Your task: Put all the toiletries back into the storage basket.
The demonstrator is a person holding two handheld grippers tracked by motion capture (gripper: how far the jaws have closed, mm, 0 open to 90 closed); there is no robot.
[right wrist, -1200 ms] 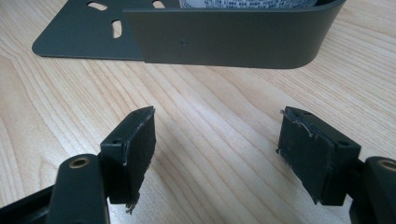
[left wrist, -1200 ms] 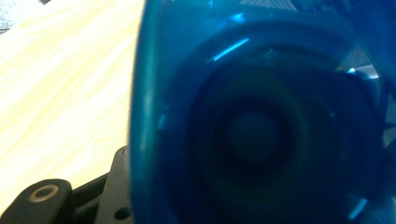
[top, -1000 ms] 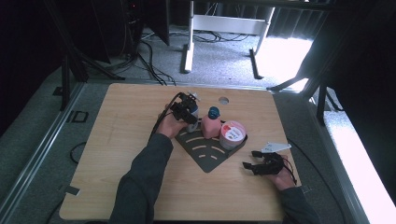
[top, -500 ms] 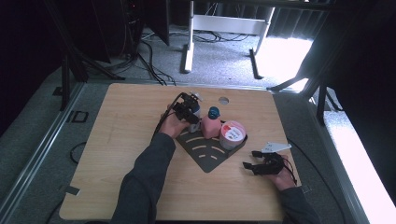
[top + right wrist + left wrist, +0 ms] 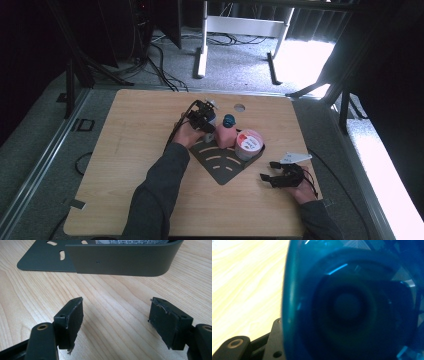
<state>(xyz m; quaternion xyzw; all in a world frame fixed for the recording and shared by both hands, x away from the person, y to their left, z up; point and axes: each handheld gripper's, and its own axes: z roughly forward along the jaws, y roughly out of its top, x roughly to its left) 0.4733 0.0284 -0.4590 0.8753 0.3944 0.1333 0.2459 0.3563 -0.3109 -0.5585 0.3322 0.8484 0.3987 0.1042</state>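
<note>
Left of centre in the high view, the left gripper (image 5: 204, 116) sits over the upper corner of the dark slotted rack (image 5: 220, 162) on the wooden table (image 5: 125, 150); its own view shows a blue translucent object (image 5: 352, 302) pressed close between the jaws, which appear to grip it. Just right stand a pink bottle with a blue cap (image 5: 227, 133) and a round red-and-white tub (image 5: 249, 143). At lower right, the right gripper (image 5: 280, 176) rests on the table with its jaws wide apart and nothing between them.
</note>
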